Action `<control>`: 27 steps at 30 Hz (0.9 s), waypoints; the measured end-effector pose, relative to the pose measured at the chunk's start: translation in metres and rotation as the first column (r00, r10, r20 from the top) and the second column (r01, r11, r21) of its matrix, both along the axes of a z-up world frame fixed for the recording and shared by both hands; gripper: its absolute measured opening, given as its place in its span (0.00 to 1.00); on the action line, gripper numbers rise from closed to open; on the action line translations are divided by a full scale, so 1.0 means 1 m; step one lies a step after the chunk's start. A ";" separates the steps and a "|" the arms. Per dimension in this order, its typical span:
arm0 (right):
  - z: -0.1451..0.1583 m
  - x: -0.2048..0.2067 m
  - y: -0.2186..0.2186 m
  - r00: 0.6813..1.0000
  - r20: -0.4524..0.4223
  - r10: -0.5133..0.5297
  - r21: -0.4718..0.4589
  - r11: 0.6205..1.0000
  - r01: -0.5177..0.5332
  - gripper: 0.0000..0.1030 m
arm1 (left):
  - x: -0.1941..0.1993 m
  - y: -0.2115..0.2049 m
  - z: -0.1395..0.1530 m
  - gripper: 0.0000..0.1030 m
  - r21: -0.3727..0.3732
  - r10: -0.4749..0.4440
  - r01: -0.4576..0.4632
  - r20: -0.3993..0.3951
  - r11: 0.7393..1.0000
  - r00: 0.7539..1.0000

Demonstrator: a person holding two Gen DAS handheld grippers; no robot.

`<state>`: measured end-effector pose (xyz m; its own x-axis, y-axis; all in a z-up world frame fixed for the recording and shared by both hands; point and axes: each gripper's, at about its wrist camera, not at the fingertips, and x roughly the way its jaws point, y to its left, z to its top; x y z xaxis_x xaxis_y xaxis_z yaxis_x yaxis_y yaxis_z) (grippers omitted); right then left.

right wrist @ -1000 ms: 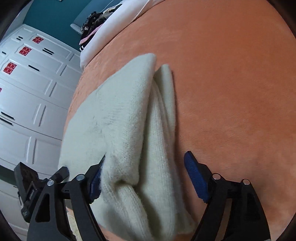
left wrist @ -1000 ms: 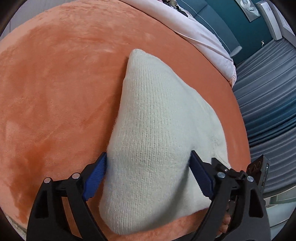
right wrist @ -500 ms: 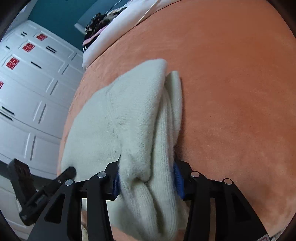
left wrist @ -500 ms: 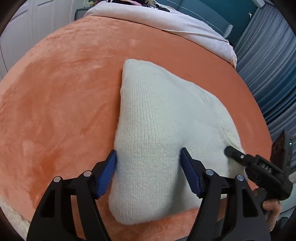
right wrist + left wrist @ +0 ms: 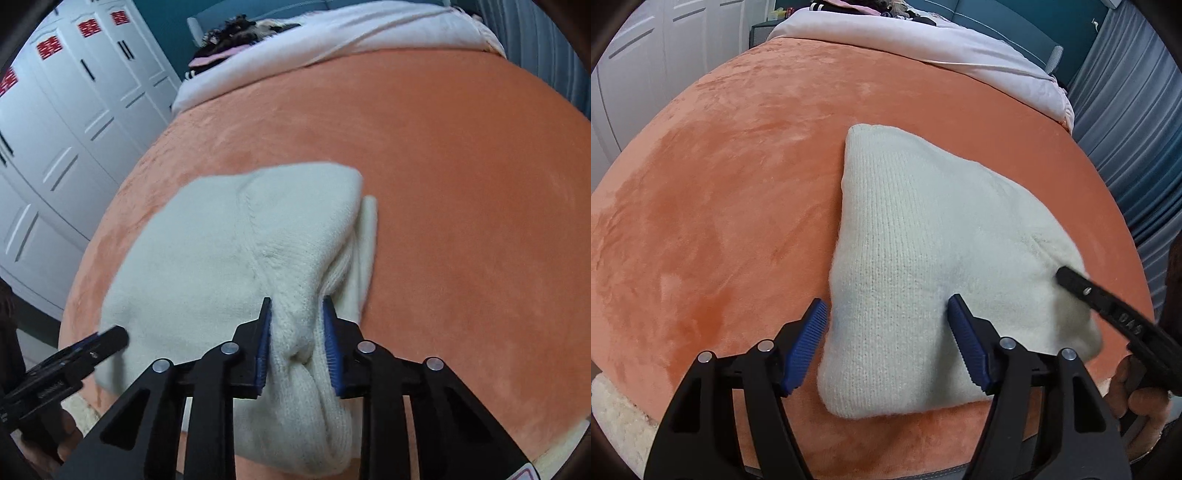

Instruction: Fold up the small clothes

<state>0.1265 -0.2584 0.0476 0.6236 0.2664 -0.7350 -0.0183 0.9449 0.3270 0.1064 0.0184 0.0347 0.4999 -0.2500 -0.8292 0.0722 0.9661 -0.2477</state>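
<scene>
orange bed point(image 5: 720, 206): right hand-held gripper point(image 5: 297, 314) just closed, pinching cream sweater point(image 5: 207, 266) fold; left hand-held gripper point(image 5: 886, 314) half open, straddling sweater corner.

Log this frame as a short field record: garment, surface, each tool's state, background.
garment: cream knit garment, folded, lying on the blanket
surface: orange plush blanket
left tool: open, pads astride the garment's near corner, not pinching
right tool: jaws have just closed, shut on a bunched fold at the garment's edge
background: pale sheet, white cabinet doors, blue curtain
</scene>
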 end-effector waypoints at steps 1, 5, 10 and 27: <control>0.014 -0.004 0.000 0.999 0.046 0.002 0.002 1.000 -0.002 0.21 | 0.000 0.001 0.000 0.64 0.006 0.000 0.000 0.004 1.000 1.000; 0.003 0.003 -0.005 1.000 0.028 -0.010 -0.004 1.000 0.010 0.21 | 0.000 0.004 -0.002 0.69 0.007 0.006 -0.006 0.004 1.000 1.000; -0.037 0.007 -0.025 0.991 -0.123 -0.048 0.072 0.996 0.057 0.23 | -0.002 0.002 -0.009 0.70 0.016 0.000 0.000 -0.010 1.000 1.000; -0.013 -0.118 0.002 0.983 0.106 -0.150 -0.082 0.984 0.159 0.54 | -0.065 0.009 -0.002 0.82 0.016 0.042 -0.045 0.131 0.999 0.990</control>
